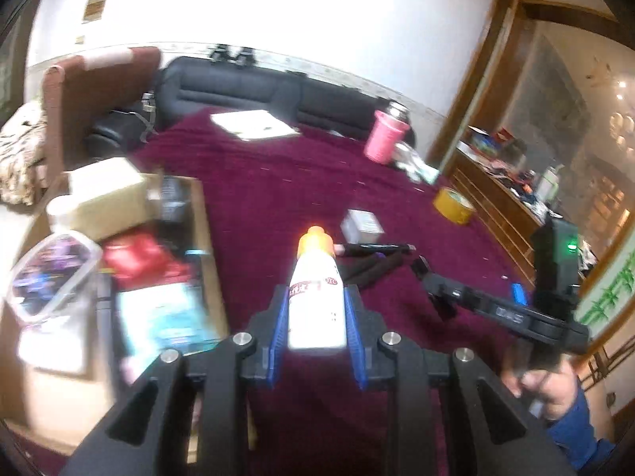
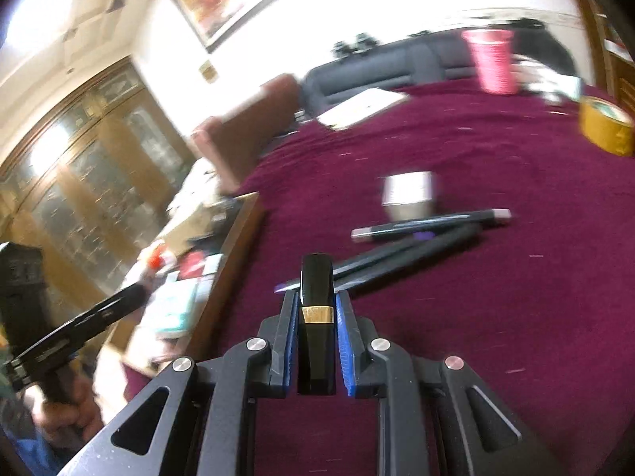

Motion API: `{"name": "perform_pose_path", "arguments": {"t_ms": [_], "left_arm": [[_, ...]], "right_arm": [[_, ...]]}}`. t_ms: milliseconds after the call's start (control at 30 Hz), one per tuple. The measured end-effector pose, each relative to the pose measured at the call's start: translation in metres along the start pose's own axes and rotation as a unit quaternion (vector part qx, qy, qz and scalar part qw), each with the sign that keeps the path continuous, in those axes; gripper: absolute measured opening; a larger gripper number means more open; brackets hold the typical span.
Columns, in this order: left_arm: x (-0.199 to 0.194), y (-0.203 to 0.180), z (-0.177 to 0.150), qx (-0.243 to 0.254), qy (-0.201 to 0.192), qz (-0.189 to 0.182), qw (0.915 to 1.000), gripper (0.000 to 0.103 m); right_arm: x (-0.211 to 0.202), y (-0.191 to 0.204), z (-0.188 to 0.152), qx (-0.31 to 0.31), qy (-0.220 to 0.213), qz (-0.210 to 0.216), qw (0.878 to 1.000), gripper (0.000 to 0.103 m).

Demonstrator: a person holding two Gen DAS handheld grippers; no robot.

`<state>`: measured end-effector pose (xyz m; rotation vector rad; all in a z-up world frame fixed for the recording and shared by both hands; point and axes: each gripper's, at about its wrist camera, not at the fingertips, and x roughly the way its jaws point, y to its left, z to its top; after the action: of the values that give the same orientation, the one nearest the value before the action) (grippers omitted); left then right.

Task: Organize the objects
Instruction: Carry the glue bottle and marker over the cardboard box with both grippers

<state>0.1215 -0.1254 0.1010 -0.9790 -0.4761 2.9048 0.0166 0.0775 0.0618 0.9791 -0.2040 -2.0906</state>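
The left gripper (image 1: 315, 309) is clamped on a small white plastic bottle with an orange cap (image 1: 316, 289), and the blue pads press on both sides of its body. The bottle is up in the air above the dark red fuzzy cloth (image 1: 278, 194) that covers the bench. It looks light and smooth, so it could slip; holding it around the middle of its round body, as now, seems the safest place. The right gripper (image 2: 316, 309) is squeezed on a shiny black tube with a gold band (image 2: 316, 305), which looks like a lipstick. It is hard, slick and thin, so it might twist between the pads; the grip sits near the gold ring. On the left side of the bench stands an open brown cardboard box (image 1: 206, 238), already full of things like a clear plastic bottle (image 1: 51, 269) and a red packet (image 1: 139, 258). I think both held things should go in there. On the cloth lie long black pens (image 2: 432, 220), a small grey box (image 2: 408, 194), a yellow roll of tape (image 2: 603, 127) and a pink ribbed cup (image 2: 494, 63), all well apart from the box. The cloth looks soft, so a drop would not hurt much.
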Motion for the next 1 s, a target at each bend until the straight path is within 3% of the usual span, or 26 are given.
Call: {"name": "perform_pose_path", "arguments": {"t_ms": [200, 433, 667, 1000], "left_arm": [[-0.029, 0.062, -0.006, -0.042, -0.014, 0.056, 0.9974, 0.027], [-0.041, 0.117, -0.028, -0.080, 0.005, 0.100, 0.9917, 0.027], [-0.039, 0.138, -0.042, -0.101, 0.015, 0.100, 0.9898, 0.027], [-0.034, 0.147, -0.042, -0.102, 0.025, 0.087, 0.9906, 0.027]], "right_arm": [[0.038, 0.082, 0.001, -0.054, 0.053, 0.070, 0.995, 0.021], [0.086, 0.152, -0.020, -0.122, 0.098, 0.101, 0.983, 0.021], [0.128, 0.164, -0.034, -0.129, 0.132, 0.086, 0.979, 0.021], [0.142, 0.181, -0.042, -0.170, 0.130, 0.061, 0.975, 0.021]]}}
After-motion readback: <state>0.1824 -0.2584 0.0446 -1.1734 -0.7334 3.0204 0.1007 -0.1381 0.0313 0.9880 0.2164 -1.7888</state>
